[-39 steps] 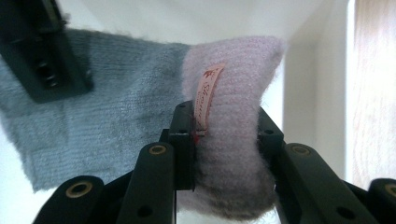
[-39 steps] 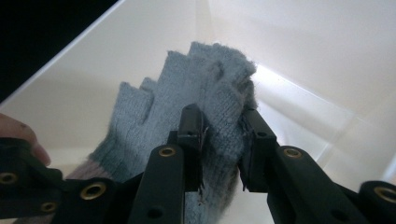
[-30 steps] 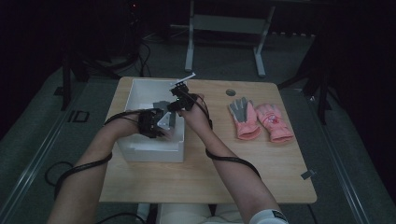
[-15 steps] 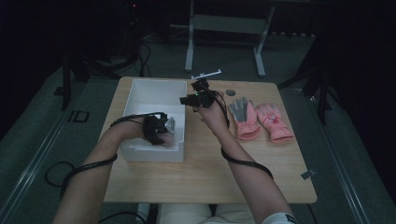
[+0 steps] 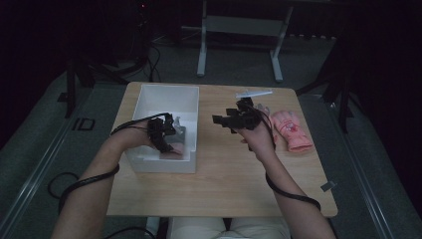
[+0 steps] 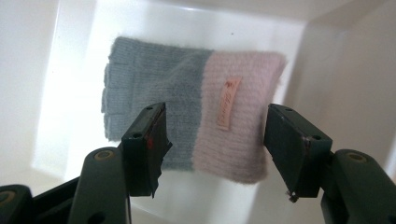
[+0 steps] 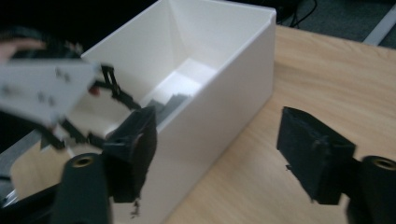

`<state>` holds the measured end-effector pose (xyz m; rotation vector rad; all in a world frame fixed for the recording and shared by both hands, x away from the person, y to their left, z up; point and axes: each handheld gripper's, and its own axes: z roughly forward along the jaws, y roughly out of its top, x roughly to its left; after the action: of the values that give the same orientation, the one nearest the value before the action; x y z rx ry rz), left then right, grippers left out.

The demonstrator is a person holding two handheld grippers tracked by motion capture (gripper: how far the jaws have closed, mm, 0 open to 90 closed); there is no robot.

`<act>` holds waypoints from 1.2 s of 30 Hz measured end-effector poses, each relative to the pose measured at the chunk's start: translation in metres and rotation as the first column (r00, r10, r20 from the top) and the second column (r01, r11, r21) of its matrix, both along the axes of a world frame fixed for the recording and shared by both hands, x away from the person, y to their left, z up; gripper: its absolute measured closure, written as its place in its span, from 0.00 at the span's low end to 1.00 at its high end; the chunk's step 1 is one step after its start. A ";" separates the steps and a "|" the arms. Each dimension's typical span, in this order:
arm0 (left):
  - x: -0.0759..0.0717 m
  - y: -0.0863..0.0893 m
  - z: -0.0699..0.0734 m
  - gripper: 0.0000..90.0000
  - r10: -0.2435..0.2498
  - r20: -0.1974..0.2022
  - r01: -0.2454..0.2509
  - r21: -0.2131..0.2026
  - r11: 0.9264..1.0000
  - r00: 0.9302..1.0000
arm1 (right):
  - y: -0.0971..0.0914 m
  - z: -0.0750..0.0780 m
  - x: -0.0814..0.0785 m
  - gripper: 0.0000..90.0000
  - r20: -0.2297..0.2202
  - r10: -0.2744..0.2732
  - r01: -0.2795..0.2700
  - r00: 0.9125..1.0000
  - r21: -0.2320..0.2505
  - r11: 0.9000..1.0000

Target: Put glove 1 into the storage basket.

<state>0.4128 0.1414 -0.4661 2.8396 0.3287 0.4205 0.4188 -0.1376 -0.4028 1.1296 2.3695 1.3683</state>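
A grey and pink knit glove (image 6: 177, 93) lies flat on the floor of the white box (image 5: 169, 90). My left gripper (image 5: 166, 137) reaches into the box, and its jaws have just been opening. In the left gripper view they stand apart just above the glove, the left gripper (image 6: 212, 135) pressing on nothing. My right gripper (image 5: 226, 119) hangs above the table to the right of the box. Its jaws have also just been opening, and the right gripper (image 7: 217, 135) has nothing between them. A pink glove (image 5: 293, 130) lies on the table beyond my right hand.
The box's tall white wall (image 7: 219, 93) stands close in front of the right gripper, with bare wooden table (image 7: 327, 74) to its right. A small tag (image 5: 326, 186) sits at the table's right edge. A metal stand (image 5: 239, 25) stands beyond the table.
The right gripper has come out from over the box, moved right and slightly up, and opened. The left gripper has stayed in the box and opened off the glove.
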 end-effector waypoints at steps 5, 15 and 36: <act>-0.004 -0.001 0.017 0.44 0.039 -0.005 -0.039 -0.056 0.998 0.999 | -0.030 -0.007 -0.010 0.22 0.006 0.008 -0.008 1.000 0.025 1.000; -0.010 -0.025 0.062 0.46 0.052 0.027 -0.044 -0.232 0.972 0.998 | -0.072 -0.006 -0.025 0.16 0.075 0.016 -0.017 0.997 0.014 1.000; -0.040 -0.121 0.066 0.45 0.229 0.043 -0.195 -0.386 0.902 0.972 | -0.139 -0.024 -0.043 0.30 0.076 -0.070 0.072 0.995 -0.021 0.997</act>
<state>0.3730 0.0206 -0.4005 2.4068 0.6327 0.4652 0.3755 -0.2771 -0.4263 1.1237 2.2651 1.3319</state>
